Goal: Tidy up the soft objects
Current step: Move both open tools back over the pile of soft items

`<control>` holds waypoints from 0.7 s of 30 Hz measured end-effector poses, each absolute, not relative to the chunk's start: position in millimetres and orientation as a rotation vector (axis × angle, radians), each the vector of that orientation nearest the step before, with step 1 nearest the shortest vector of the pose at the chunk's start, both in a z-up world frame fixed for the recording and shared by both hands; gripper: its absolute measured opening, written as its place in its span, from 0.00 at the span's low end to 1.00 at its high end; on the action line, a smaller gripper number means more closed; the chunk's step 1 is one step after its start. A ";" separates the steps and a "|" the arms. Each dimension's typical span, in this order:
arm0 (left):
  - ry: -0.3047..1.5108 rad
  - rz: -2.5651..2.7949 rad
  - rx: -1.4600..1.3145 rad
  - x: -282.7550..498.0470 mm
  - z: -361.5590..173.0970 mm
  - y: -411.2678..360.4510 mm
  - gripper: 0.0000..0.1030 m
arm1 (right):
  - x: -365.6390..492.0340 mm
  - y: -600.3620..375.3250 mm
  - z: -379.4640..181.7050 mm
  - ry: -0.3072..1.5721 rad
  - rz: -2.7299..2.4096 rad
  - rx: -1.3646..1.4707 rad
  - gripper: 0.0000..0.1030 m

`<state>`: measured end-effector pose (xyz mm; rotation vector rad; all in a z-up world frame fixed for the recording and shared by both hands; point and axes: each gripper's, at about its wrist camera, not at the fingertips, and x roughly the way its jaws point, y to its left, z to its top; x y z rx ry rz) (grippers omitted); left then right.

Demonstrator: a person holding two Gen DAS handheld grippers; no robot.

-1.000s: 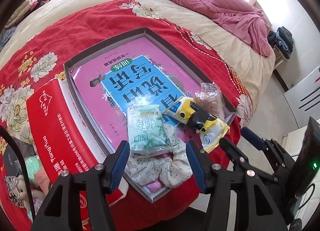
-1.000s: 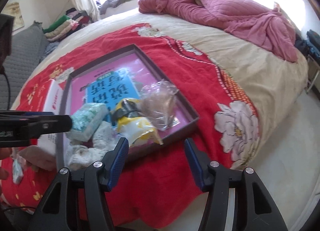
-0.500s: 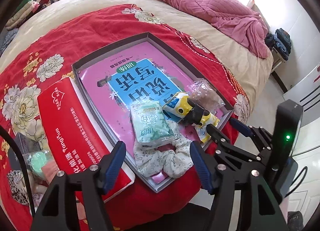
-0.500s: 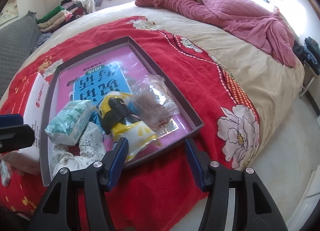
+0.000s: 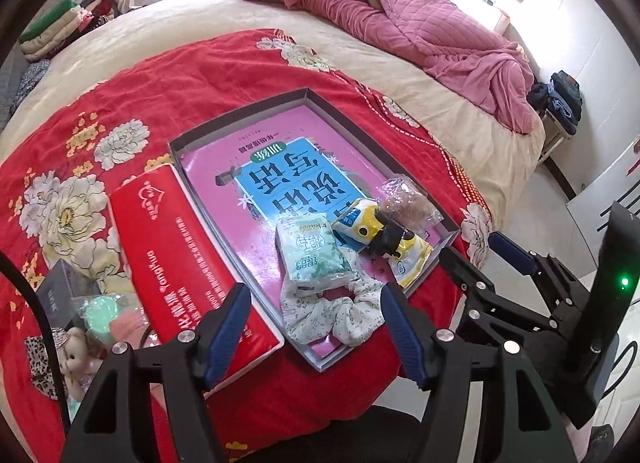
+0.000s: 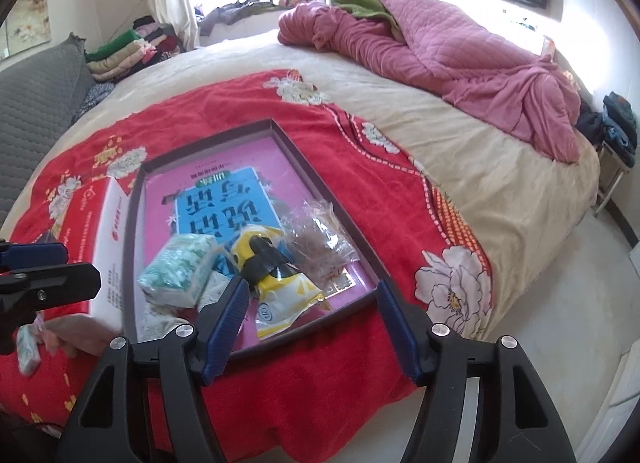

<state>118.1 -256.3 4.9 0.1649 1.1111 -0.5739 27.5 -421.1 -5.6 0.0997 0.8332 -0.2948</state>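
Loosely, floral scrunchie [image 5: 332,313] under green tissue pack [image 5: 312,257]

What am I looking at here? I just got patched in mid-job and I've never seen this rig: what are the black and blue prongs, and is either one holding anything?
Each picture comes from a camera on a hand-held gripper, looking along its two blue-padded fingers. No robot arm: a person holds one in each hand. The left gripper and the right gripper are both open and hold nothing. On the red floral blanket lies a shallow box tray. In it: a green tissue pack, a floral scrunchie, a yellow packet and a clear plastic bag. A red box sits beside the tray.
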 end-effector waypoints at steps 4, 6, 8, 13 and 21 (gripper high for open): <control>1.091 -0.565 0.155 111.5 13.9 -247.0 0.70 | 21.3 -414.4 4.3 0.824 -0.301 0.085 0.67; 1.080 -0.557 0.153 107.4 18.0 -241.4 0.74 | 18.6 -408.8 9.5 0.819 -0.306 0.069 0.67; 1.073 -0.553 0.149 103.7 21.3 -236.1 0.74 | 16.5 -405.1 13.7 0.813 -0.302 0.061 0.67; 1.048 -0.526 0.146 94.5 29.9 -220.0 0.75 | 9.9 -393.0 31.1 0.771 -0.257 0.077 0.71; 1.007 -0.501 0.145 78.1 44.2 -197.2 0.75 | 1.7 -362.2 56.9 0.717 -0.200 0.061 0.71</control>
